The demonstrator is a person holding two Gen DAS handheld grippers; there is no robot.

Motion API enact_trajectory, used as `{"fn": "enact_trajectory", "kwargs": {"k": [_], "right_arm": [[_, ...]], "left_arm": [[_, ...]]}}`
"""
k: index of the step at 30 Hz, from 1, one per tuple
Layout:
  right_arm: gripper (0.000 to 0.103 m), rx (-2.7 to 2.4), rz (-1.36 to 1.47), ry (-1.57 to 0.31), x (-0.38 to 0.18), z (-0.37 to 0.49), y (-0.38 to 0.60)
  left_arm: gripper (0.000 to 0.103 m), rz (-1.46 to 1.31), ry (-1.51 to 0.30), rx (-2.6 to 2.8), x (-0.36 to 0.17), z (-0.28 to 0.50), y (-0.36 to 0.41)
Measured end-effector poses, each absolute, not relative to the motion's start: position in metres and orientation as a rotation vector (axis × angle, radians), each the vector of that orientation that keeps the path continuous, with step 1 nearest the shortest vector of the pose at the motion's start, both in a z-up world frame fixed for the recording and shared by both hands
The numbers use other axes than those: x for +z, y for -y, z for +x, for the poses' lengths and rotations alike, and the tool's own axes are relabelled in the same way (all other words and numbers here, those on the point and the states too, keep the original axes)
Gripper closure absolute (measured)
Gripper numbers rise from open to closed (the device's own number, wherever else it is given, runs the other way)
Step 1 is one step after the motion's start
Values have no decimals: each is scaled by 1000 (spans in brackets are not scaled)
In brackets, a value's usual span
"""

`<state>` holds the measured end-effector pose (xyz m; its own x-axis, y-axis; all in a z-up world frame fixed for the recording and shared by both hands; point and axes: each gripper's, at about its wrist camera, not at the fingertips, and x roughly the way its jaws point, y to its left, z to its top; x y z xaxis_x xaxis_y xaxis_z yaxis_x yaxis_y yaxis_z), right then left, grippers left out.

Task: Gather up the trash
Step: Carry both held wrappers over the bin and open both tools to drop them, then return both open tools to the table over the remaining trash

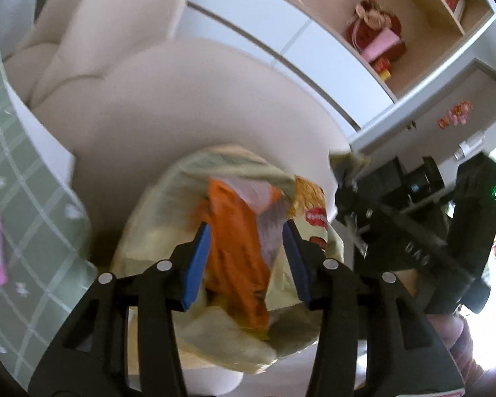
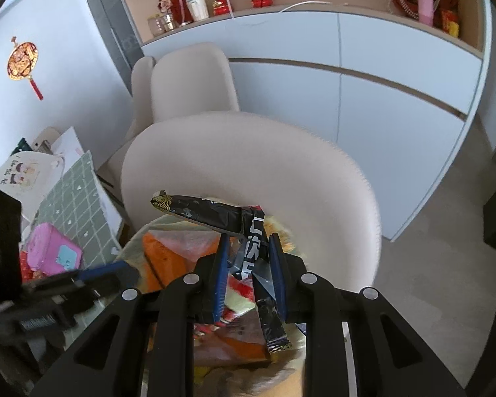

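A pale, translucent trash bag [image 1: 221,347] hangs open below both grippers, in front of a beige chair. It holds an orange wrapper [image 1: 238,258] and a yellow snack packet [image 1: 314,211]. My left gripper [image 1: 248,231] is open, its blue pads on either side of the orange wrapper. My right gripper [image 2: 249,241] is shut on a black folded wrapper [image 2: 201,210] with white lettering, held above the bag's mouth [image 2: 182,241]. The right gripper shows in the left wrist view [image 1: 350,172] at the bag's rim, and the left gripper shows in the right wrist view [image 2: 115,271].
A rounded beige chair back [image 2: 248,165] stands just behind the bag. A table with a green checked cloth [image 2: 79,205] and a pink box [image 2: 53,254] is at the left. White cabinets [image 2: 380,76] with ornaments on a shelf line the far wall.
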<state>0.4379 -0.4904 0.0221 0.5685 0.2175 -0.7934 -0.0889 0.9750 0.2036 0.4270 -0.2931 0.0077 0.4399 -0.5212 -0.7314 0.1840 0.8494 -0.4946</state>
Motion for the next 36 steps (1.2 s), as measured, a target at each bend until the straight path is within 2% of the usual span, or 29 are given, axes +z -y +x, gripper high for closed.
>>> {"fn": "enact_trajectory", "kwargs": {"k": [8, 14, 19, 23, 29, 36], "right_arm": [[79, 224, 174, -1169, -43, 447, 450], [79, 218, 107, -1203, -58, 444, 433], [77, 200, 142, -1152, -42, 431, 435], [62, 189, 164, -1099, -24, 413, 426], [56, 103, 128, -949, 20, 374, 398], [56, 149, 78, -927, 58, 330, 323]], "left_arm": [[57, -329, -892, -248, 33, 395, 223], [55, -250, -839, -57, 39, 345, 156], [55, -289, -883, 81, 32, 302, 92], [51, -327, -875, 132, 33, 266, 40], [50, -343, -827, 130, 40, 221, -36], [50, -376, -826, 187, 24, 184, -124]]}}
